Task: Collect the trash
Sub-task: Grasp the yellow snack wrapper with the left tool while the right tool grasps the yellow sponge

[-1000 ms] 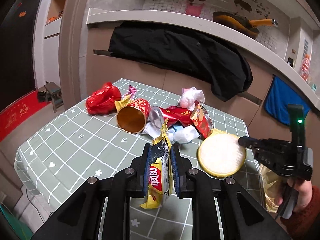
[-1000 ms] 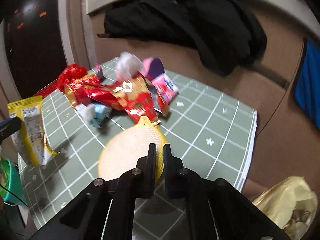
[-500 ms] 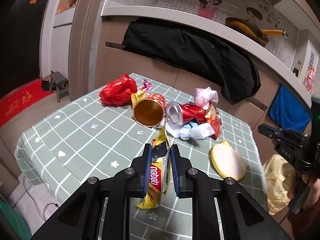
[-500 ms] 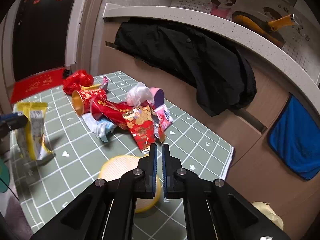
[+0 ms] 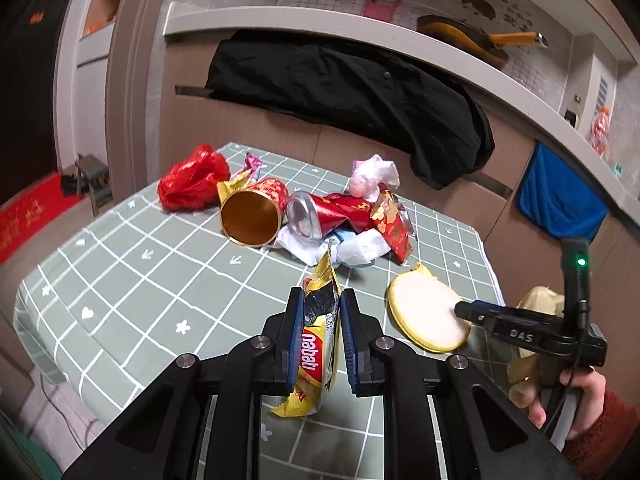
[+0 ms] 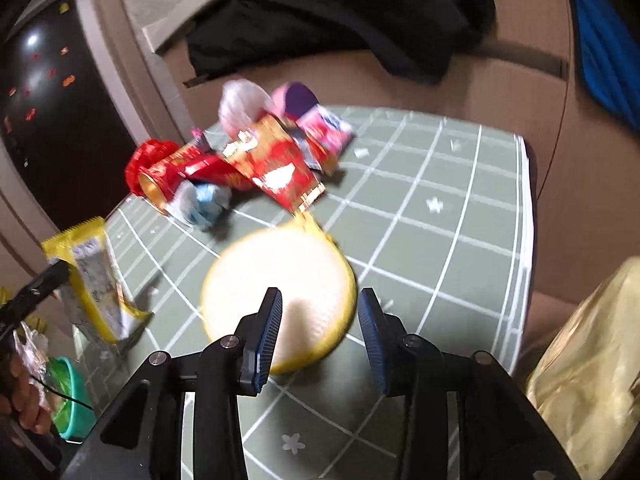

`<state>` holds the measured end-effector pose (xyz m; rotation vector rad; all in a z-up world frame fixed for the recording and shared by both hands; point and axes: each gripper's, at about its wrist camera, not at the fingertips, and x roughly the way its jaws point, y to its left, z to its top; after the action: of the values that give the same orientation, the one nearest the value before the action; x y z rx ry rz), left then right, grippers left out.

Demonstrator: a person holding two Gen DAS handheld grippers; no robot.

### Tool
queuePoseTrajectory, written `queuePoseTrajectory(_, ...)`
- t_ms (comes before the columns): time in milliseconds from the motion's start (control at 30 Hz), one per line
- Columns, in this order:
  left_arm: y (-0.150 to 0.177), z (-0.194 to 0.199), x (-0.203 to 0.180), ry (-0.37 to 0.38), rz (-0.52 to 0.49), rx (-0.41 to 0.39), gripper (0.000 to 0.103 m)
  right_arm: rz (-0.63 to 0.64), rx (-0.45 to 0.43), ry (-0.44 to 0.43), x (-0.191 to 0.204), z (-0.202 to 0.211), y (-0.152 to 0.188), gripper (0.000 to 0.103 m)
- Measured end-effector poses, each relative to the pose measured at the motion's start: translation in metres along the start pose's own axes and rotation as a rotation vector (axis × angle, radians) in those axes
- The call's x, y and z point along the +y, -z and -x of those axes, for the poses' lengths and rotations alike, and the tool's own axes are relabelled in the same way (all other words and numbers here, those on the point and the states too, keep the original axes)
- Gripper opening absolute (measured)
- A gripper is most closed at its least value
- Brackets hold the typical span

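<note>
My left gripper point(image 5: 320, 332) is shut on a yellow Nabati wrapper point(image 5: 314, 360), held upright above the table's near edge. The same wrapper point(image 6: 92, 280) shows at the left of the right wrist view. My right gripper point(image 6: 320, 332) hangs low over a round white disc with a yellow rim point(image 6: 276, 276); its jaws are opening and the pads press on nothing. In the left wrist view its tip point(image 5: 464, 310) sits at the disc's point(image 5: 424, 312) right edge. Further back lies a trash pile: a gold-lined red cup point(image 5: 252, 216), a crushed red can point(image 5: 320, 212), a red bag point(image 5: 192, 184), tissues point(image 5: 372, 172).
The table wears a green checked cloth point(image 5: 140, 280). A yellowish bag point(image 6: 580, 352) hangs off its right edge. A green bin point(image 6: 68, 396) sits low at the left. A black coat point(image 5: 360, 92) drapes over the counter behind. A hand in a red sleeve point(image 5: 580, 404) holds the right gripper.
The right gripper, shut in both earlier frames, has dropped toward the round disc and its jaws have parted. The left gripper still grips the wrapper.
</note>
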<state>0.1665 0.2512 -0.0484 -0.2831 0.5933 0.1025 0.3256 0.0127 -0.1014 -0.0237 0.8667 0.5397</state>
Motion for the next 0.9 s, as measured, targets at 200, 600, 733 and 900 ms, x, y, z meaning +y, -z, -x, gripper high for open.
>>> queuePoseTrajectory(200, -0.003, 0.003, -0.008, -0.026, -0.047, -0.022, 0.019, -0.06, -0.001, -0.018, -0.003, -0.012, 0.003, 0.039)
queuePoseTrajectory(600, -0.005, 0.011, -0.007, -0.027, -0.058, -0.045, 0.019, 0.092, -0.028, 0.022, 0.026, -0.002, -0.002, 0.011)
queuePoseTrajectory(733, -0.004, 0.014, -0.007, -0.018, -0.053, -0.052, 0.019, 0.114, -0.072, 0.044, 0.024, 0.019, -0.011, 0.01)
queuePoseTrajectory(900, -0.004, 0.017, -0.007, -0.003, -0.044, -0.055, 0.019, 0.151, -0.127, 0.101, 0.023, 0.045, -0.022, 0.01)
